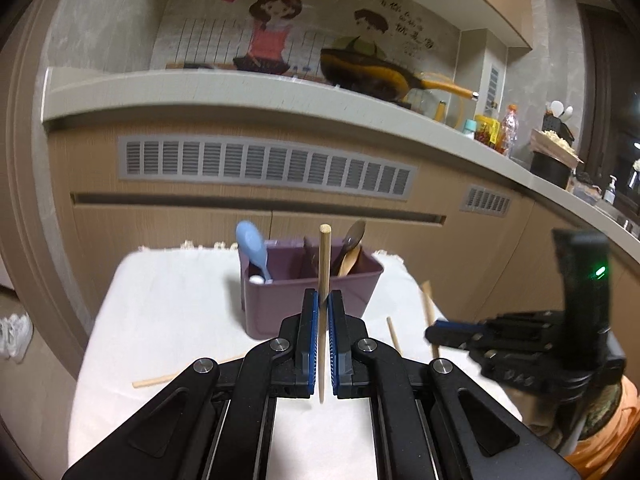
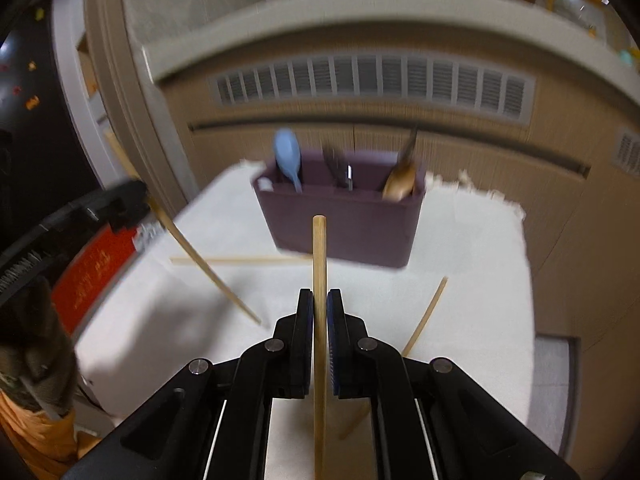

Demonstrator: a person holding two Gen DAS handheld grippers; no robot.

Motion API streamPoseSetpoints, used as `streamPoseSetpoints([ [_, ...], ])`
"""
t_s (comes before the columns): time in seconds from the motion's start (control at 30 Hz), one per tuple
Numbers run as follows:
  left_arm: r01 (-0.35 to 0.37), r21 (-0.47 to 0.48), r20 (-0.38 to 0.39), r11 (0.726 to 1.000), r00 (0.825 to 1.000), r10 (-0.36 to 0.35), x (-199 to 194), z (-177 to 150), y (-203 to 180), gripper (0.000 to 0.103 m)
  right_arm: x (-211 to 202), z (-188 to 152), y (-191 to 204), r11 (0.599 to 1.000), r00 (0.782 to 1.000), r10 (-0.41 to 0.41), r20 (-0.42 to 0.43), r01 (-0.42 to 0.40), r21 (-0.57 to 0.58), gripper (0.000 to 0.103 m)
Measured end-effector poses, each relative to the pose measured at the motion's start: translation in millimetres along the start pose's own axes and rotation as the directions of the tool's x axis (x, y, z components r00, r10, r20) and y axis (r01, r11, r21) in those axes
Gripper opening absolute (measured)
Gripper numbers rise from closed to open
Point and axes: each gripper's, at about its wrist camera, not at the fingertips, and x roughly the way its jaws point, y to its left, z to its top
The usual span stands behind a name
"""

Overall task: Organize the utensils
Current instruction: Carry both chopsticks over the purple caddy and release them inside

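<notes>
My left tool point(image 1: 323, 300) and right tool point(image 2: 319, 300) each clamp a chopstick point(image 1: 324, 264); the purple caddy point(image 1: 312, 300) stands at twelve o'clock, loose chopsticks point(image 2: 240, 259) on the worktop point(image 1: 160, 320) between.

I register a dull purple utensil caddy point(image 1: 308, 296) on a plain white cloth point(image 1: 160, 320), a light blue spoon point(image 1: 250, 246) and brown wooden spoons point(image 1: 350, 252) inside, pale tan chopsticks point(image 1: 323, 280), black grippers with blue fingers point(image 1: 335, 344), and a grey slatted vent point(image 1: 264, 166).
</notes>
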Motion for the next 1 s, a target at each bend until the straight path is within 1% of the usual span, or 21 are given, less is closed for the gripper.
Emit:
streamPoseSetpoints([
  [0.1,-0.002,0.017,0.023,1.0,1.0,0.002,-4,10,-7,0.005,-24,17,0,1.0,0.996,0.005,0.092,-0.006,0.002,0.008],
  [0.17,0.0,0.029,0.048,1.0,0.999,-0.001,-7,22,-11,0.005,-43,34,0,1.0,0.985,0.0,0.17,0.001,-0.006,0.007],
  [0.23,-0.007,0.046,0.092,0.999,0.996,0.003,-11,40,-16,0.005,-61,49,2,1.0,0.972,-0.005,0.237,0.01,-0.018,0.007],
  [0.3,-0.023,0.06,0.138,0.998,0.99,0.015,-12,60,-18,0.005,-80,73,7,0.998,0.948,-0.018,0.319,0.034,-0.045,0.007],
  [0.33,-0.035,0.067,0.173,0.997,0.985,0.023,-12,76,-19,0.005,-87,84,10,0.997,0.936,-0.026,0.351,0.048,-0.054,0.008],
  [0.37,-0.035,0.076,0.191,0.996,0.981,0.02,-12,87,-20,0.005,-94,102,13,0.995,0.92,-0.035,0.39,0.068,-0.07,0.008],
  [0.4,-0.04,0.085,0.212,0.996,0.977,0.021,-12,99,-20,0.005,-99,113,15,0.994,0.909,-0.043,0.414,0.082,-0.077,0.008],
  [0.47,-0.052,0.09,0.256,0.995,0.966,0.027,-7,124,-19,0.005,-106,140,17,0.988,0.88,-0.076,0.47,0.13,-0.083,0.008],
  [0.57,-0.062,0.088,0.3,0.994,0.953,0.033,7,152,-14,0.005,-100,171,15,0.984,0.86,-0.1,0.5,0.16,-0.079,0.008],
  [0.63,-0.075,0.088,0.315,0.993,0.948,0.043,22,161,-10,0.005,-94,183,14,0.982,0.856,-0.111,0.504,0.172,-0.076,0.008],
  [0.7,-0.077,0.081,0.307,0.994,0.951,0.049,40,165,-4,0.005,-79,190,9,0.981,0.859,-0.12,0.497,0.179,-0.072,0.008],
  [0.83,-0.084,0.066,0.242,0.994,0.968,0.066,84,151,10,0.005,-43,186,-5,0.986,0.885,-0.119,0.449,0.158,-0.051,0.008],
  [0.9,-0.1,0.057,0.207,0.993,0.974,0.086,105,139,19,0.005,-23,177,-10,0.986,0.9,-0.123,0.418,0.157,-0.048,0.008],
  [0.97,-0.096,0.039,0.163,0.995,0.983,0.089,123,127,28,0.005,-3,168,-14,0.986,0.914,-0.127,0.385,0.158,-0.049,0.008],
  [1.0,-0.093,0.025,0.137,0.995,0.987,0.089,132,121,33,0.005,11,163,-16,0.987,0.925,-0.128,0.359,0.155,-0.05,0.008],
])
